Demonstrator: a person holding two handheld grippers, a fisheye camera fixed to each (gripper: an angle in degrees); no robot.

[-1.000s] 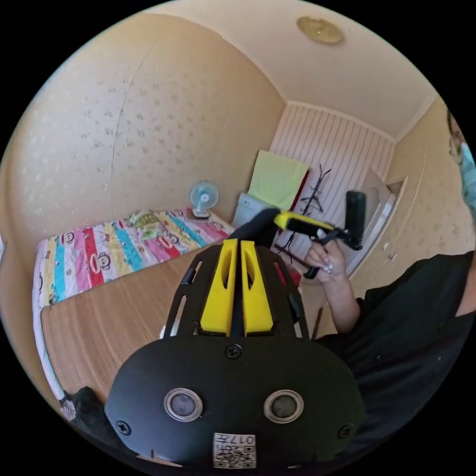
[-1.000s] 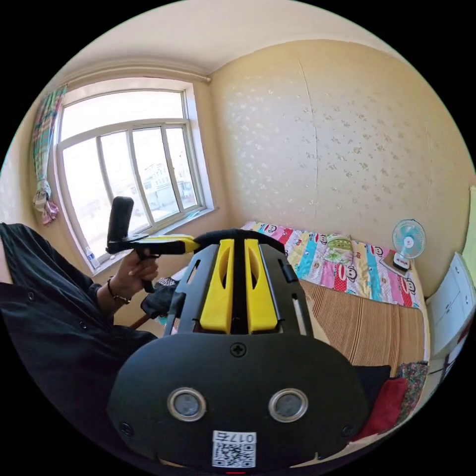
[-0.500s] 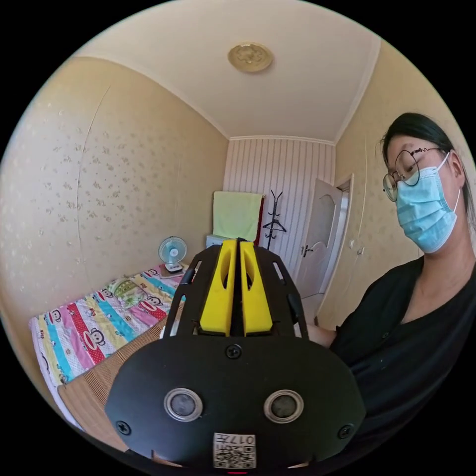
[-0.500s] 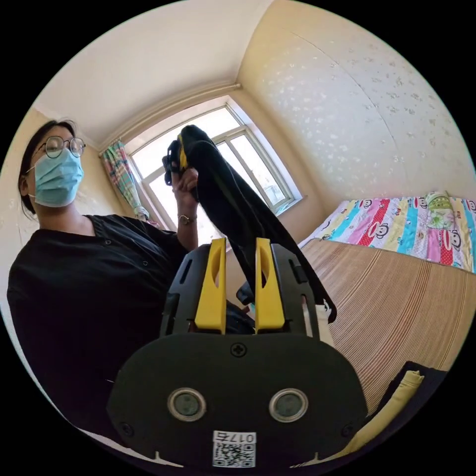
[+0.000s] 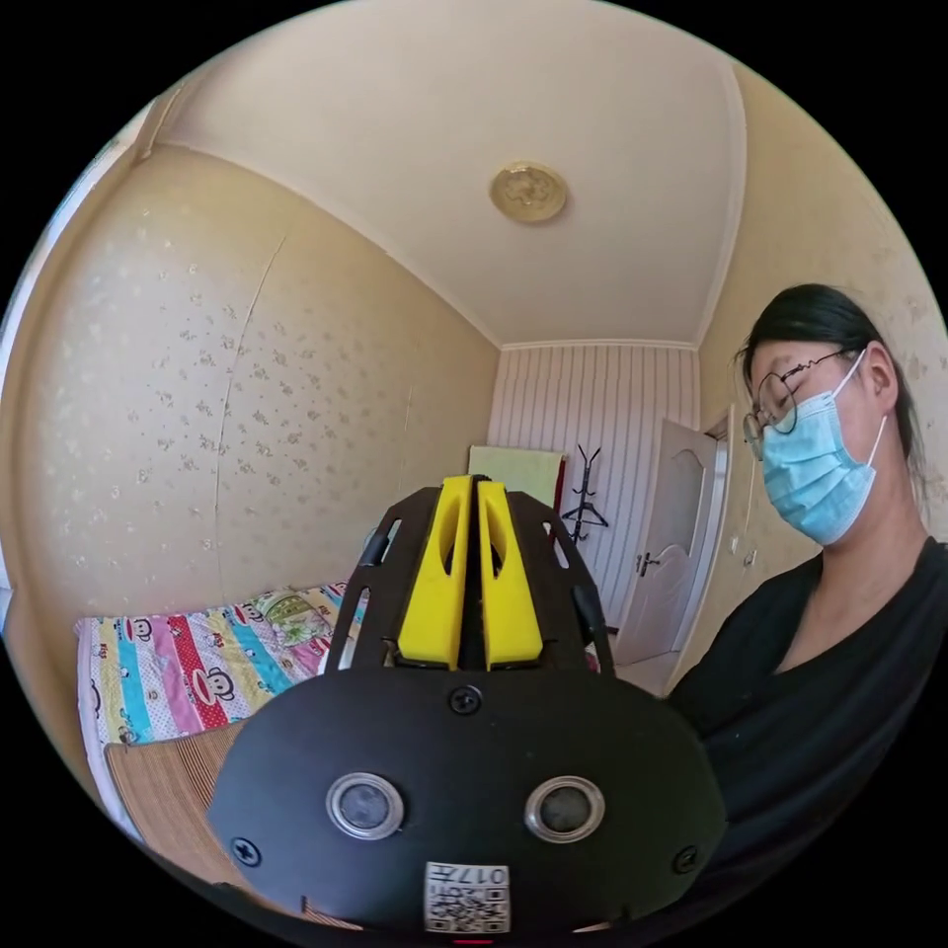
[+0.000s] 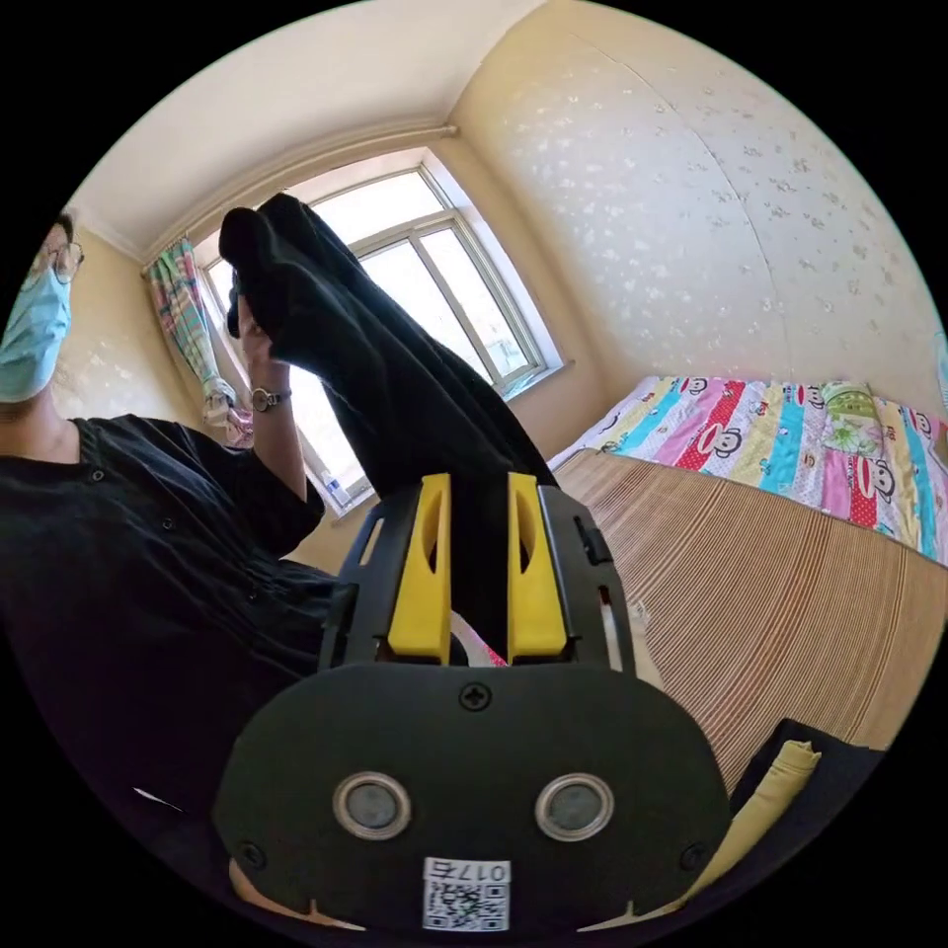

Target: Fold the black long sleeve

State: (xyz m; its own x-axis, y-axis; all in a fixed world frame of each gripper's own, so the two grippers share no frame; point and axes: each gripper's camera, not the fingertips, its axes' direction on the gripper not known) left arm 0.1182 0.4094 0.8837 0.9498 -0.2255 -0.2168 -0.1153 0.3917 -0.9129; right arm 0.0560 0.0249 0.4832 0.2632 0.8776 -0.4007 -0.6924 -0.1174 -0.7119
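- Small bedroom w/ pale yellow speckled walls; window [image 6: 434, 296] upper centre of right gripper view, woven bed mat [image 6: 780, 602] lower right, cartoon-print sheet [image 6: 790, 434] beyond it at right edge.
- Black long sleeve [image 6: 395, 395] hangs in the air in right gripper view, a long dark band from upper left of frame down to centre. Not on the mat yet.
- Long axis runs diagonally: top end bunched at upper left where the person's hand [image 6: 259, 346] is raised, lower end dropping into the slot btwn the right gripper [image 6: 474, 563] jaws.
- Right gripper: jaws stand apart w/ cloth passing btwn them. Fabric lies against the right-hand jaw, but can't tell if both press on it; looks more like a loose pass-through than a pinch.
- Left gripper [image 5: 472, 578], centre of left gripper view: yellow jaws pressed almost together, thin dark strip in the gap, prob. a bit of the garment, but too narrow to be sure.
- Same view: person in black top at right edge, door [image 5: 671, 553] and coat stand [image 5: 586, 494] mid-right, ceiling light [image 5: 528, 192] up top.
- Key relation, as a judgement: garment is strung from the high end down to the right jaws, so right gripper is the nearer one to take the low end; mat lies to lower right of it, the likely place to spread the shirt.
- Fold proper looks not yet begun.
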